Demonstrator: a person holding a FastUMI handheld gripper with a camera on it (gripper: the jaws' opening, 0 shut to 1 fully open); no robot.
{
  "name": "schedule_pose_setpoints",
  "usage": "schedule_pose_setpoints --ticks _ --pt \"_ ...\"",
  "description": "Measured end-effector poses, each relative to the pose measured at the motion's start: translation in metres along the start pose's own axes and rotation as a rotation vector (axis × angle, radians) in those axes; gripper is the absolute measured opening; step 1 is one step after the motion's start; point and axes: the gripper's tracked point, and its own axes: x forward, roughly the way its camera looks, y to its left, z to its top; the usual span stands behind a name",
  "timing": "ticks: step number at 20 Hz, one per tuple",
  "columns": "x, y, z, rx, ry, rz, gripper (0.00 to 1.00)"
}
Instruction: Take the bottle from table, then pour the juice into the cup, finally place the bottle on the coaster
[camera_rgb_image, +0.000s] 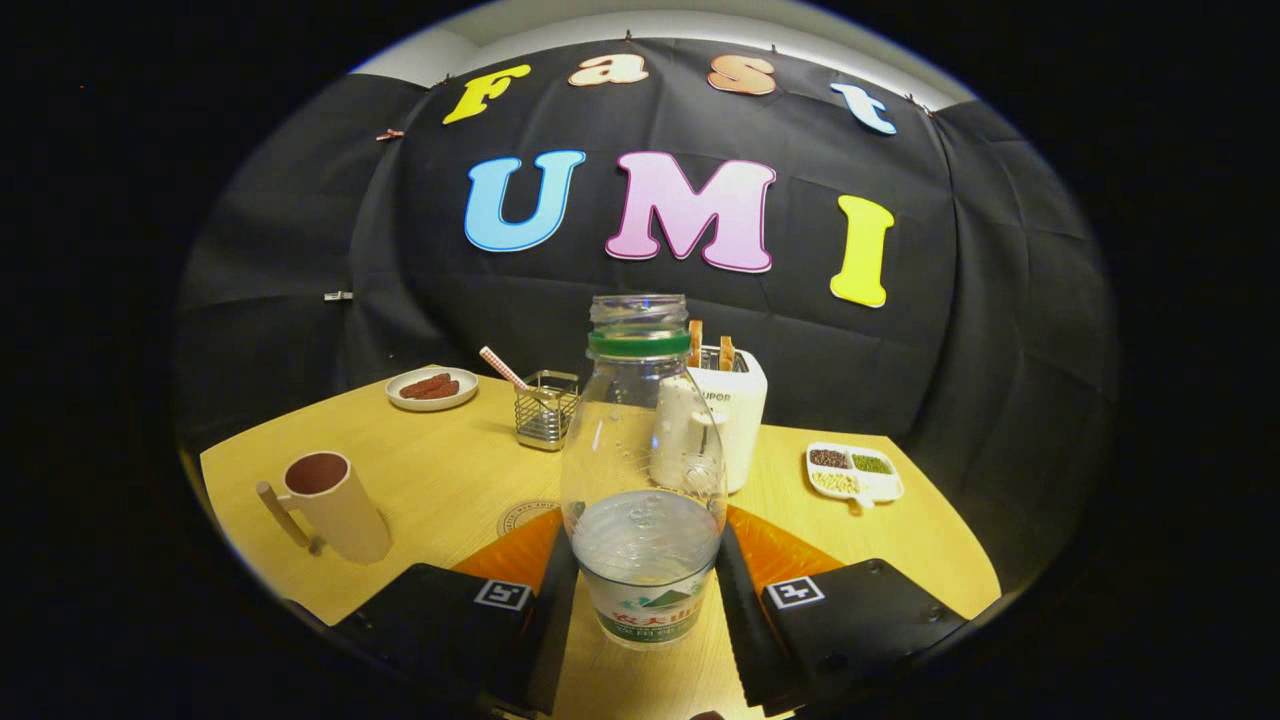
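A clear plastic bottle (642, 470) with a green neck ring and no cap stands upright between my fingers, with a little clear liquid in its lower part. My gripper (648, 545) is shut on the bottle, one finger pressing each side of its labelled base. A beige cup (335, 505) with a handle and a dark inside stands on the wooden table (440, 480), off to the left beyond the left finger. A round coaster (525, 516) lies flat just ahead of the left finger, partly hidden by it. I cannot tell whether the bottle rests on the table or is raised.
At the back left a white plate (432, 388) holds brown food. A wire holder (546, 410) with a striped straw stands behind the coaster. Behind the bottle is a white toaster (735, 415) with toast. On the right lies a divided dish (855, 472) of grains.
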Motion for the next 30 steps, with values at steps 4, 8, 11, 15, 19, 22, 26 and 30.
schedule_pose_setpoints --ticks 4,8,11,15,19,22,26,30 --pt "-0.009 0.005 0.033 -0.064 -0.005 0.018 0.7" --pt "-0.017 0.01 0.063 -0.14 -0.017 0.018 0.7" --pt "-0.024 0.018 0.076 -0.202 -0.008 0.011 0.7" --pt "-0.028 0.043 0.08 -0.316 0.023 0.029 0.7" --pt "-0.023 0.067 0.076 -0.384 0.027 0.043 0.7" --pt "-0.007 0.08 0.055 -0.426 0.08 0.041 0.7" --pt "0.012 0.09 0.04 -0.517 0.128 0.016 0.7" --pt "0.019 0.091 0.021 -0.648 0.173 -0.001 0.7"
